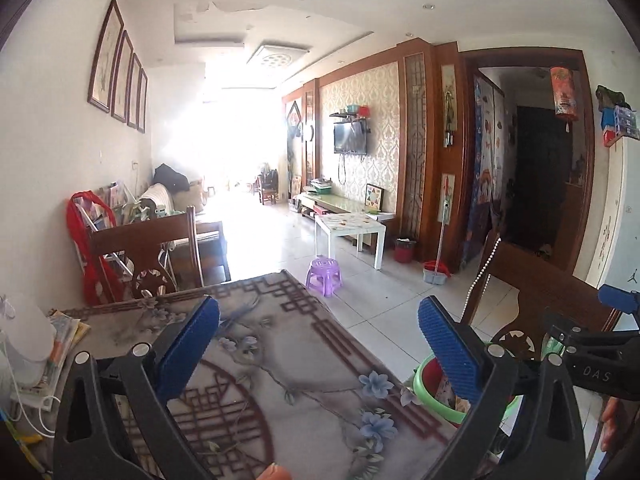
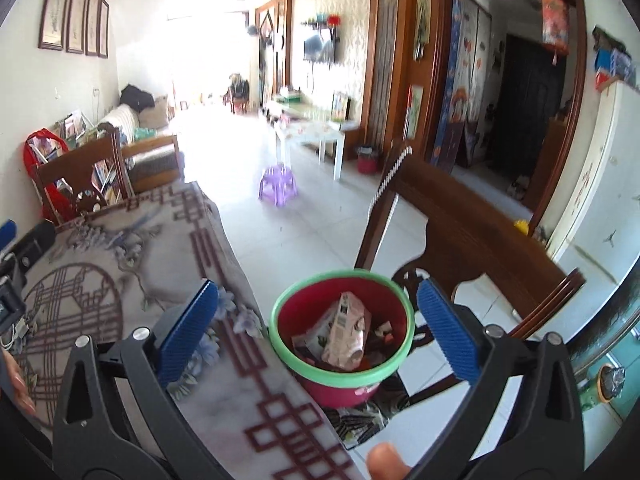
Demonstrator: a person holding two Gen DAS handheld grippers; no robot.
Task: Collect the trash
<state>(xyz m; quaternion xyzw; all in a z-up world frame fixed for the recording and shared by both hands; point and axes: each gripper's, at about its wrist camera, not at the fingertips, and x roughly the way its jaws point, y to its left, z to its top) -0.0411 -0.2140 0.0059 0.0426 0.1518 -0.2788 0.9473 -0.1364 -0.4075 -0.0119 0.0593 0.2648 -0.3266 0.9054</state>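
A red trash bin with a green rim stands on a chair seat beside the table's right edge. A pink-white carton and other scraps lie inside it. My right gripper is open and empty, hovering above the bin with the bin between its blue pads. My left gripper is open and empty above the patterned tablecloth. The bin shows partly in the left wrist view, behind the right finger. The right gripper's body shows at the right edge of the left wrist view.
A dark wooden chair back rises behind the bin. Another chair stands at the table's far end. Books and a white cup sit at the table's left. A purple stool, white low table and small red bin stand on the tile floor.
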